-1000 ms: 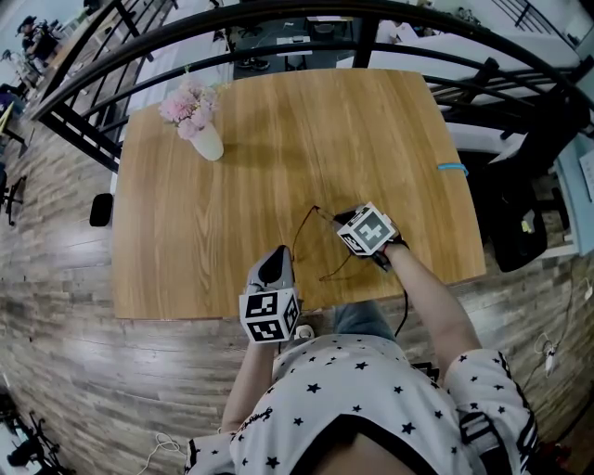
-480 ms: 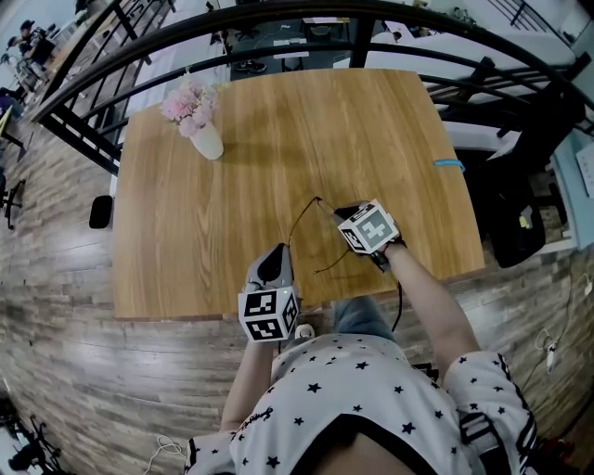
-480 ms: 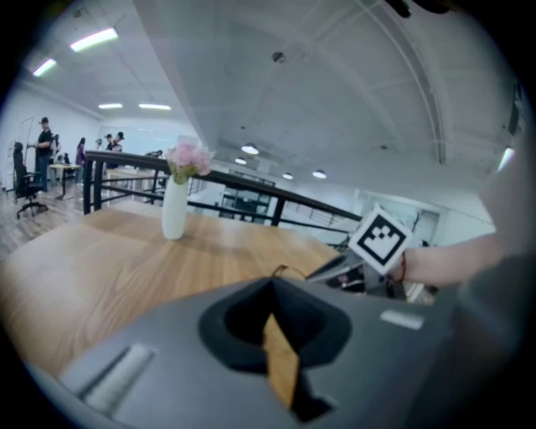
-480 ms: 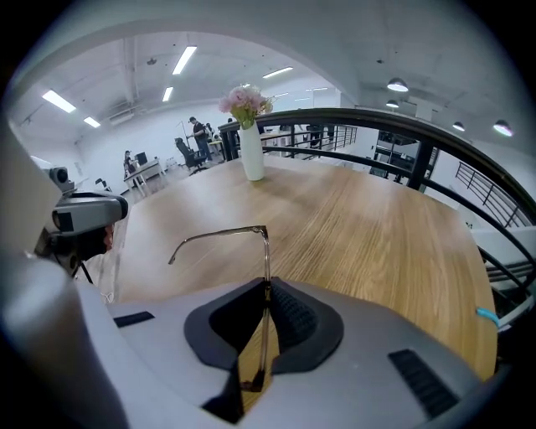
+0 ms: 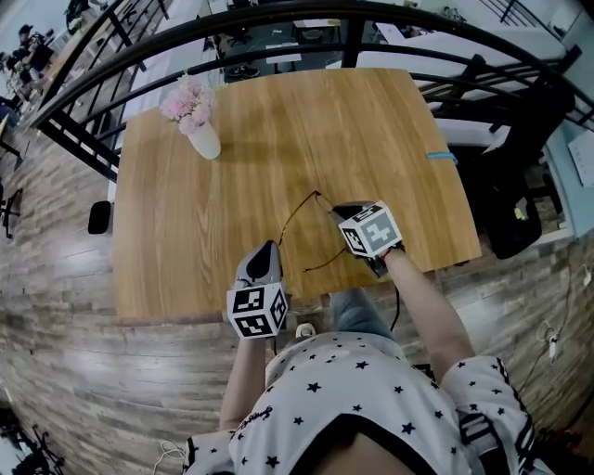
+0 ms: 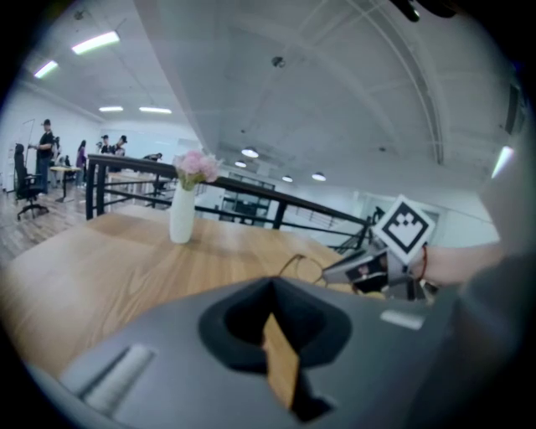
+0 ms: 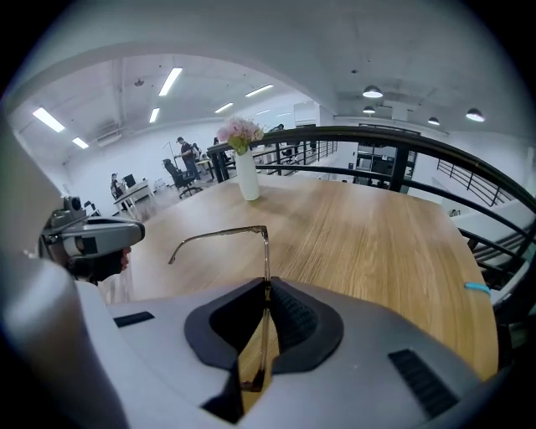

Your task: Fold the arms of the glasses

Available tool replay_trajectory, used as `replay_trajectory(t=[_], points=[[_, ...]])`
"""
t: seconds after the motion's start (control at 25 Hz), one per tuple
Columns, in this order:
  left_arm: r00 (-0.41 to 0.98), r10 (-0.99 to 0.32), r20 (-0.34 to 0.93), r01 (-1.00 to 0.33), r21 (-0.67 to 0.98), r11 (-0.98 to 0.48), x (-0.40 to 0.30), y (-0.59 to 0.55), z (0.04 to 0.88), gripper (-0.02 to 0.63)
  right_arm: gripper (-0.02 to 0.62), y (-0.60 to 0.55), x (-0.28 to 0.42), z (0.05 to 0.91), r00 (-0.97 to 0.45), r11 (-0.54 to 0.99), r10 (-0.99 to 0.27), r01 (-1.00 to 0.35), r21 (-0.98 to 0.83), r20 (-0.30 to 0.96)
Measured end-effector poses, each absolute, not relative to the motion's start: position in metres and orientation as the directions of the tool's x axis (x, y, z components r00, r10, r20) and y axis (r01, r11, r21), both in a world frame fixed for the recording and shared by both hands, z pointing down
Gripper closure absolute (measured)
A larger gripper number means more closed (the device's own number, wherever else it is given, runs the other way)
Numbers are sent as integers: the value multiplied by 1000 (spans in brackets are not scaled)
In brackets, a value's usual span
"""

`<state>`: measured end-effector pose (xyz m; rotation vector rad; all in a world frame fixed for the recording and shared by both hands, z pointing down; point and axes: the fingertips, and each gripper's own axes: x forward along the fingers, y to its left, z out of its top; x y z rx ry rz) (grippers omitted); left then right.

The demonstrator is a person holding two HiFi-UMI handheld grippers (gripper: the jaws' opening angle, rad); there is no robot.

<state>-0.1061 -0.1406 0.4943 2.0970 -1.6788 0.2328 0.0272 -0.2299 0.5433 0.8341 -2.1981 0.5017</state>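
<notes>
I am standing at the near edge of a wide wooden table (image 5: 278, 139), looking steeply down on it, and a black railing (image 5: 232, 23) is curving round its far side. My two tongs are working over the near part of the table, right of its middle.

The right tongs (image 5: 336, 211) are pointing far and left, and their jaws are clamping down on the glasses (image 7: 226, 235). In the right gripper view the thin frame is running straight up out of the narrow slit between the pads. At its far end it is turning a corner, and one arm is reaching out to the left from there, unfolded. From above, the glasses are showing as thin dark wire lying far and left of the right tongs, with a second wire trailing out to their near left.

The left tongs (image 5: 266, 250) are hovering at the near left, nose pointing away from me. Their jaws are sitting together with nothing between them, and only a sliver of table is showing through. The free end of the outstretched arm is near their nose but apart from it.

A white vase (image 5: 206, 141) is standing upright at the far left corner, holding pink flowers (image 5: 188, 102). A small blue strip (image 5: 441, 155) is lying at the right edge.
</notes>
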Motion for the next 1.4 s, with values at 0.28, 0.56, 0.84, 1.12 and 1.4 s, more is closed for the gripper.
replay_trajectory(t=[0.28,0.56,0.84,1.12,1.4], points=[[303,-876,374,-944,244,-222,-111,-127,488,597,563,-211,26,515,-553,690,-448,-713,-121,703],[456,-804,381,-887,263,-379,-103,-112,488,492,563,-196,30,499,-555,677,-466,-725,-126,689],[527,-753,394,-850,234,-472,-97,-105,490,460,563,-187,32,488,-564,676,-468,-724,-134,680],[545,-738,398,-835,182,-519,-93,-99,490,529,563,-179,30,480,-568,684,-470,-718,-128,676],[546,-744,385,-834,168,-525,-94,-100,484,569,563,-181,29,478,-564,683,-474,-720,-122,676]])
